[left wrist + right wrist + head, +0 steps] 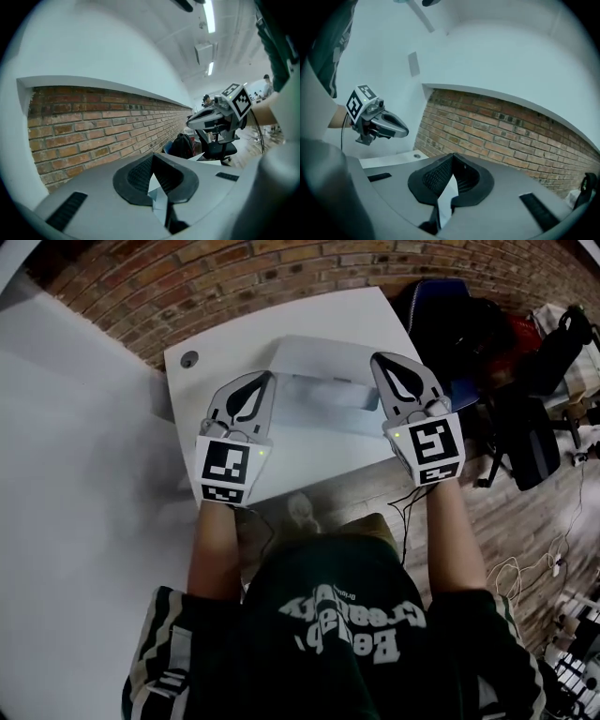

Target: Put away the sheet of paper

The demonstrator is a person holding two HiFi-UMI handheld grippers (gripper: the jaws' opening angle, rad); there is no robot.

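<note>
Clamped shut on the sheet of paper [323, 367] with left gripper [265, 381] at left edge, right gripper [381, 362] at right edge. Held stretched between them over white table [309, 313], near brick wall [234, 277].

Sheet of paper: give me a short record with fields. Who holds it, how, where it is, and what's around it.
item: sheet of paper, white
held by: left gripper at its left edge, right gripper at its right edge
fingers: both pairs closed on the paper
position: spans between the grippers, bent, apparently lifted over the white table
surroundings: brick wall behind the table; office chair off to the right
task status: paper not yet put away
</note>
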